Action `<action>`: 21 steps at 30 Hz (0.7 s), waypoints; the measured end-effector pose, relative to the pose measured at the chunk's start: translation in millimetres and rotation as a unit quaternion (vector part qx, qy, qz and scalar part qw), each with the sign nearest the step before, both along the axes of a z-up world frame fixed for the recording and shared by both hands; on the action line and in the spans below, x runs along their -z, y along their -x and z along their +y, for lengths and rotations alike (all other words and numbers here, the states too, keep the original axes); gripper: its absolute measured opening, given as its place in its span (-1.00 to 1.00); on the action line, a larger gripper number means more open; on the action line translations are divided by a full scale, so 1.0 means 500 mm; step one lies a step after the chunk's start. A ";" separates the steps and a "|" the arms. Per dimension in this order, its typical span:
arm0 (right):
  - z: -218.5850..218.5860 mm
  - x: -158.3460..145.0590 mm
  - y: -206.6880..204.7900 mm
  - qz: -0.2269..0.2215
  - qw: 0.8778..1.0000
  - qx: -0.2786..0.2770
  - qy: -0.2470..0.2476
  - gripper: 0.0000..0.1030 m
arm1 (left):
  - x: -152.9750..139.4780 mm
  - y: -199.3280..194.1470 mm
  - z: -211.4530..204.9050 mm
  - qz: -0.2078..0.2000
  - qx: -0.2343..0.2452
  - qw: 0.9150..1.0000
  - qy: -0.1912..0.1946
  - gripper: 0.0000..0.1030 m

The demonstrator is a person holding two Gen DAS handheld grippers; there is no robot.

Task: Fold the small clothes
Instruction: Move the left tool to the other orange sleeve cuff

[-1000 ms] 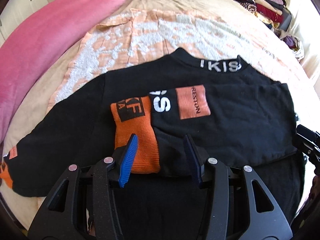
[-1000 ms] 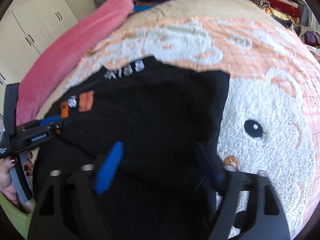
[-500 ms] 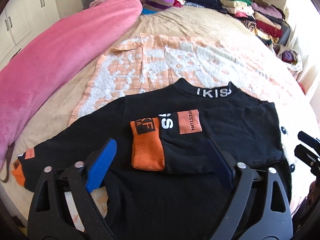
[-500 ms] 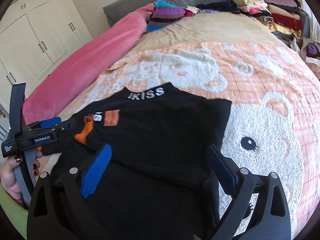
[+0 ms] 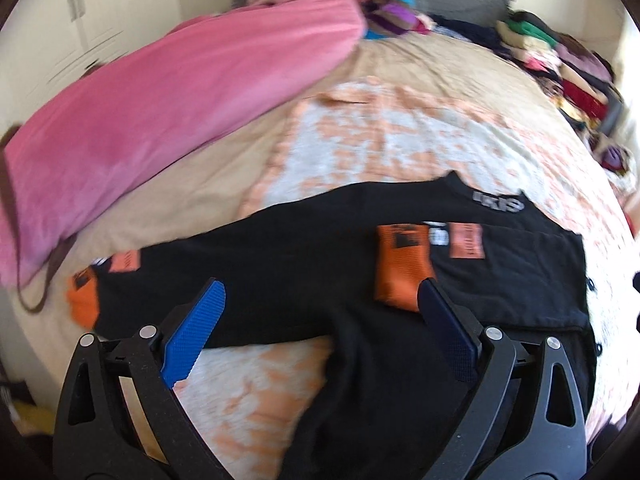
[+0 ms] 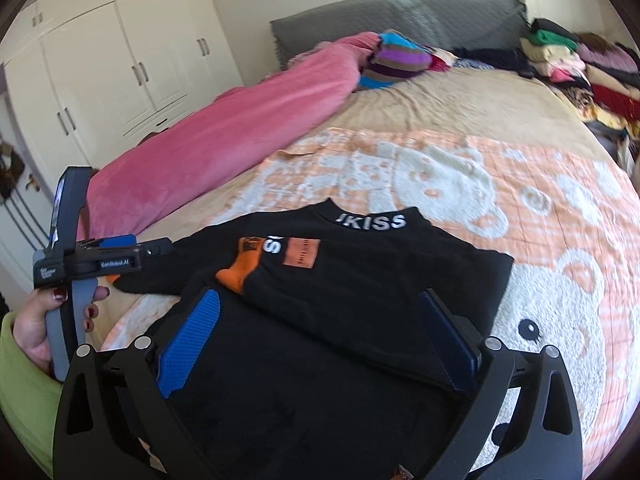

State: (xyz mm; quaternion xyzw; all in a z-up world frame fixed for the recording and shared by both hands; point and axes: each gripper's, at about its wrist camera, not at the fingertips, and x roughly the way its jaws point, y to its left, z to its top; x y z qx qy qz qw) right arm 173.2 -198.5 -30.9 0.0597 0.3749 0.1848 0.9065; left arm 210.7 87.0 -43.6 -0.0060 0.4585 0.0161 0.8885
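Observation:
A black sweater (image 6: 360, 280) with "IKISS" on its collar lies flat on the peach bear blanket (image 6: 520, 184). One sleeve is folded across the chest, and its orange cuff (image 5: 402, 270) rests there. The other sleeve stretches out to the left and ends in an orange cuff (image 5: 82, 300). My left gripper (image 5: 320, 292) hovers above the sweater's body with its jaws opening and nothing between them. My right gripper (image 6: 320, 300) hangs over the folded side, its jaws also opening and empty. In the right wrist view the left gripper (image 6: 160, 248) shows at the left, held by a hand (image 6: 36, 320).
A long pink rolled blanket (image 5: 160, 92) runs along the bed's left side. A striped garment (image 6: 396, 60) lies by the grey headboard (image 6: 400, 12). Stacks of folded clothes (image 6: 576, 64) fill the back right. White wardrobe doors (image 6: 120, 60) stand to the left.
Both grippers have opened wide and lifted away from the sweater. The folded sleeve stays on the chest. The left wrist view has swung left, so the outstretched sleeve is more in view.

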 end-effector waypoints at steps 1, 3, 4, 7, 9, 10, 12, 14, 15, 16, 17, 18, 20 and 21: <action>0.006 -0.001 0.001 -0.001 1.000 -0.004 0.001 0.91 | -0.001 0.004 0.017 -0.001 -0.011 1.000 0.001 0.75; 0.015 -0.001 0.003 -0.003 1.000 -0.011 0.003 0.91 | -0.006 0.011 0.059 -0.003 -0.035 0.999 0.007 0.76; 0.019 0.000 0.004 -0.003 1.000 -0.015 0.005 0.91 | -0.008 0.014 0.080 -0.004 -0.047 0.999 0.009 0.76; 0.032 0.003 0.007 -0.005 1.000 -0.023 0.012 0.91 | -0.012 0.022 0.142 -0.007 -0.083 0.996 0.014 0.80; 0.039 0.009 0.007 -0.003 1.000 -0.028 0.014 0.91 | -0.012 0.028 0.181 -0.007 -0.107 0.994 0.021 0.80; 0.044 0.012 0.006 -0.001 0.999 -0.029 0.015 0.91 | -0.010 0.031 0.209 -0.006 -0.125 0.992 0.025 0.80; 0.053 0.020 0.004 0.003 0.999 -0.035 0.018 0.91 | -0.006 0.038 0.253 -0.005 -0.154 0.988 0.029 0.80; 0.071 0.032 -0.002 0.008 0.999 -0.046 0.026 0.91 | 0.001 0.046 0.300 -0.002 -0.184 0.982 0.032 0.80; 0.078 0.036 -0.005 0.011 0.998 -0.050 0.030 0.91 | 0.006 0.051 0.327 0.001 -0.203 0.979 0.033 0.80; 0.089 0.043 -0.009 0.014 0.998 -0.057 0.035 0.91 | 0.012 0.056 0.354 0.004 -0.222 0.974 0.035 0.80; 0.100 0.051 -0.012 0.016 0.997 -0.064 0.039 0.91 | 0.018 0.061 0.378 0.005 -0.238 0.971 0.038 0.80; 0.109 0.058 -0.015 0.019 0.996 -0.070 0.044 0.91 | 0.023 0.064 0.396 0.007 -0.249 0.967 0.041 0.80; 0.131 0.076 -0.017 0.026 0.994 -0.085 0.057 0.91 | 0.040 0.073 0.442 0.014 -0.280 0.959 0.048 0.80; 0.140 0.082 -0.018 0.028 0.994 -0.091 0.062 0.91 | 0.051 0.079 0.465 0.018 -0.296 0.954 0.051 0.80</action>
